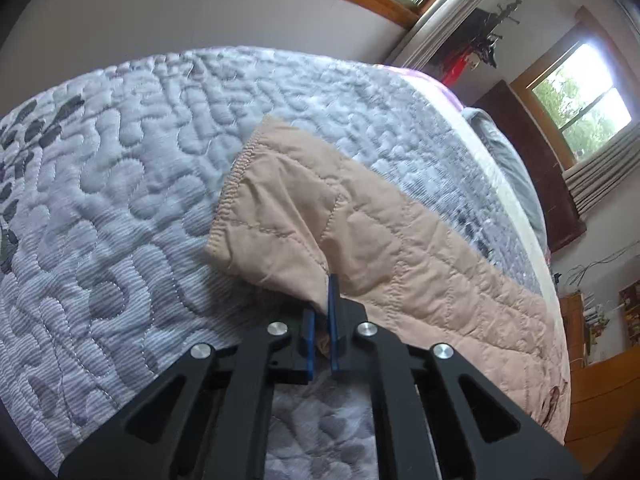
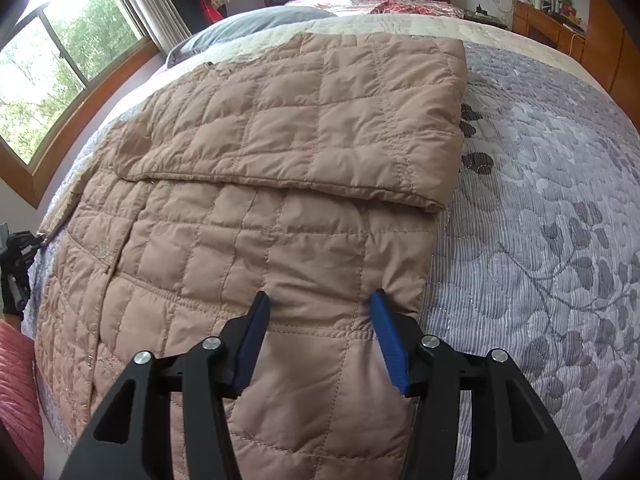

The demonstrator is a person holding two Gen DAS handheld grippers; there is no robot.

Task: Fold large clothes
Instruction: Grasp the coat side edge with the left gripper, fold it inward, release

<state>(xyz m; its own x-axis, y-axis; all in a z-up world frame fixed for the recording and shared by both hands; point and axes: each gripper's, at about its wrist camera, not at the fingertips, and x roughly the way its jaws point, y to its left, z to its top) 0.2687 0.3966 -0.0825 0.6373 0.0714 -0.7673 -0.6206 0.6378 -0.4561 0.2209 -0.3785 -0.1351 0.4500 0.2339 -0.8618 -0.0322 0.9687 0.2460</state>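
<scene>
The left gripper points forward and slightly down over the bed. Its blue fingers are drawn nearly together and clamp a fold of the tan quilted jacket's sleeve; the fabric enters the gap from above and is visible between the fingers. The sleeve extends away from the gripper toward its ribbed cuff, which rests on the grey quilted bedspread.

The right gripper points forward and down onto the jacket. Its fingers stand wide apart, with both tips pressing into the jacket surface near the jacket's right edge; no fabric is pinched between them.

The jacket lies spread flat on the bed, with one panel folded over its upper part. In the right wrist view the left gripper appears at the jacket's far left edge.
</scene>
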